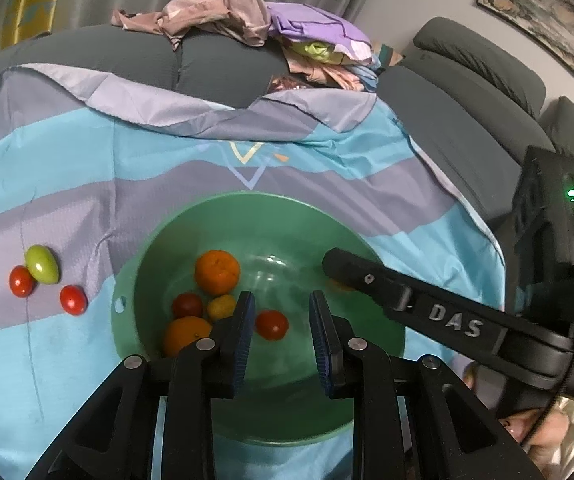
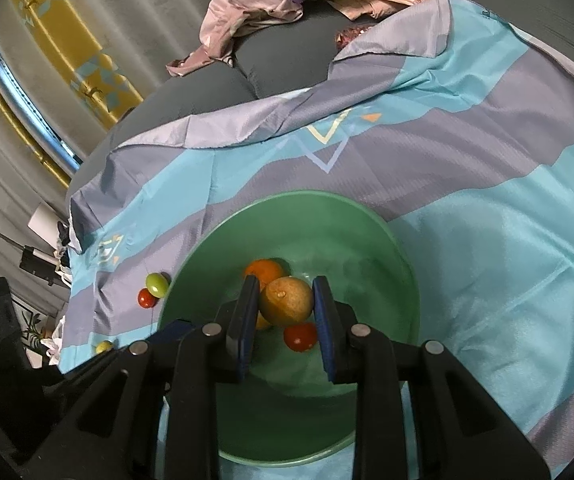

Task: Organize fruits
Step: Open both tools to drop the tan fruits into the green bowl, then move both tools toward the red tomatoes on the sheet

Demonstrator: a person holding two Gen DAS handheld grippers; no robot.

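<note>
Lettering "DAS" reads on the right gripper's arm. A blue-and-lilac striped cloth covers a grey sofa. The left gripper hangs over the green bowl, jaws spread, empty. The right gripper pinches a tan round fruit above the bowl. Loose tomatoes lie at 9 o'clock.

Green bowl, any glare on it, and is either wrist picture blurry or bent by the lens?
Left wrist view: small white glints sit on the green bowl floor; dark fisheye corners, curved sofa edge, fruit sharp. Right wrist view: soft sheen only on the bowl and the blue cloth; the brown-orange fruit in the right claw is in focus, and the window frame bows.
</note>
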